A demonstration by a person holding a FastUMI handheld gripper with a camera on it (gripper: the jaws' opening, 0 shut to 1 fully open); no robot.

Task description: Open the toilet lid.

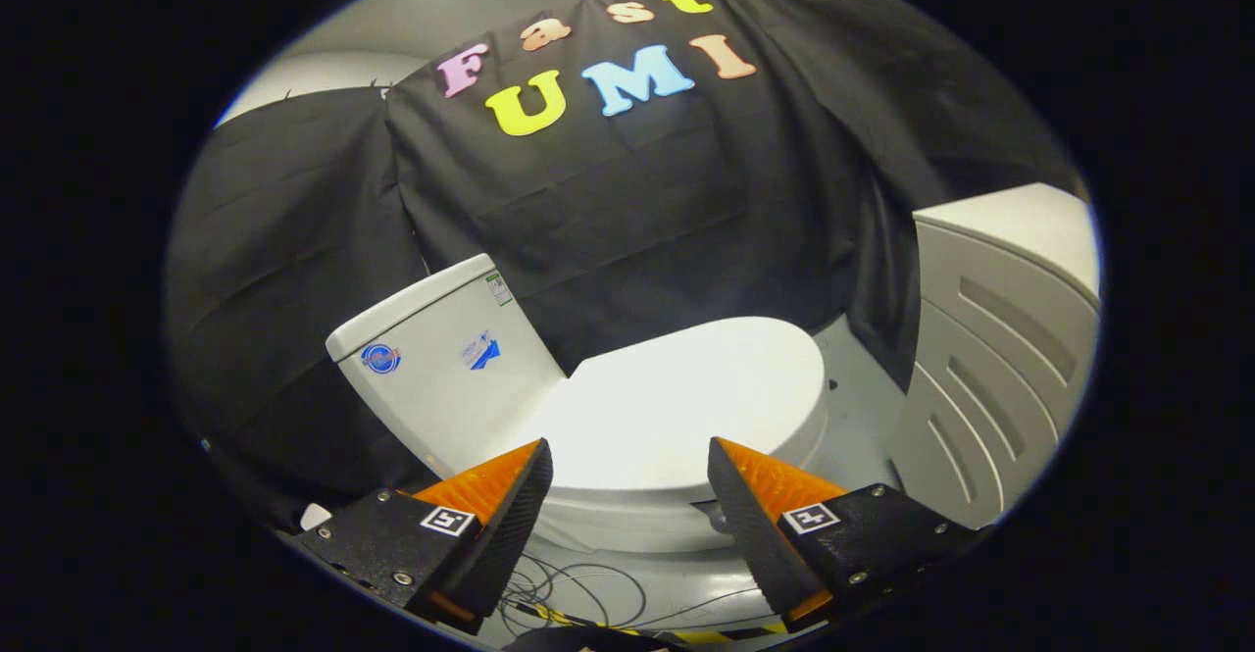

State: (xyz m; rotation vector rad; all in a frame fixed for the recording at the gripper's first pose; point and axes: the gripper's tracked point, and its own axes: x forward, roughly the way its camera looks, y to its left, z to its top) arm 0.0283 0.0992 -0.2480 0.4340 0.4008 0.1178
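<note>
A white toilet stands just ahead of me, its lid (677, 397) lying flat and closed over the bowl. The white tank (441, 358) rises to the left of the lid, against the black cloth wall. My gripper (627, 456) is open, fingers spread wide apart with nothing between them. Its fingertips hover above the near side of the lid, apart from it. The bowl's side (627, 525) shows between the fingers below the lid.
A white slatted cabinet (990, 377) stands close to the right of the toilet. Thin cables (578, 593) and a yellow-black striped tape lie on the pale floor below the fingers. Black cloth (637, 211) walls the booth behind.
</note>
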